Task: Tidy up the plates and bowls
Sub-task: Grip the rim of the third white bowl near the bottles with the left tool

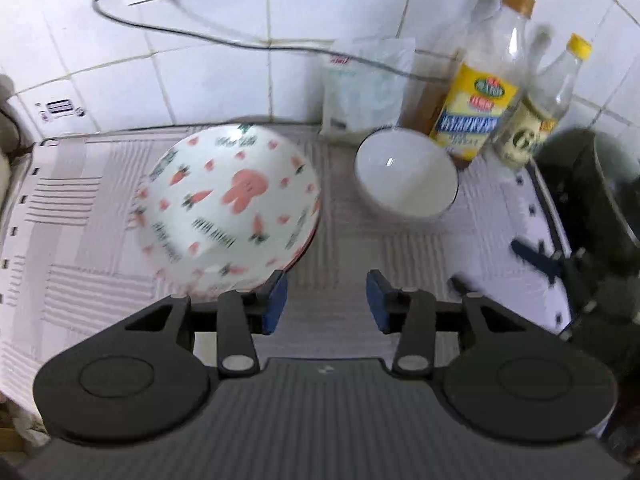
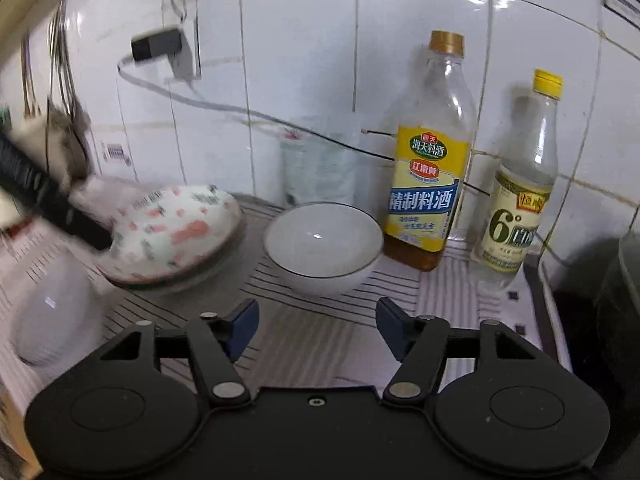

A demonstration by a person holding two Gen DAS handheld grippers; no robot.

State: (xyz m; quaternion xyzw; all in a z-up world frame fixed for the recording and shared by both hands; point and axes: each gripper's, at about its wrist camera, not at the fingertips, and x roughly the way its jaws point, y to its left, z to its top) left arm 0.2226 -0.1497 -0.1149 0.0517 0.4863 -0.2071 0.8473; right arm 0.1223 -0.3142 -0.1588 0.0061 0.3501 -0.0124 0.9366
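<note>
A patterned plate (image 1: 228, 204) with pink rabbits and carrots lies on the striped mat, with a darker rim beneath it; it also shows in the right wrist view (image 2: 176, 236). A plain white bowl (image 1: 406, 174) with a dark rim stands upright to its right, and shows in the right wrist view (image 2: 324, 246). My left gripper (image 1: 326, 300) is open and empty, its left pad close to the plate's near edge. My right gripper (image 2: 318, 330) is open and empty, just in front of the white bowl. Another white bowl (image 2: 50, 320) sits blurred at the left.
Two bottles stand against the tiled wall: a yellow-labelled one (image 2: 430, 172) and a clear one (image 2: 518, 196). A plastic bag (image 1: 366, 88) leans on the wall behind the bowl. A dark appliance (image 2: 616, 312) is at the right. The other gripper's arm (image 2: 48, 200) reaches over the plate.
</note>
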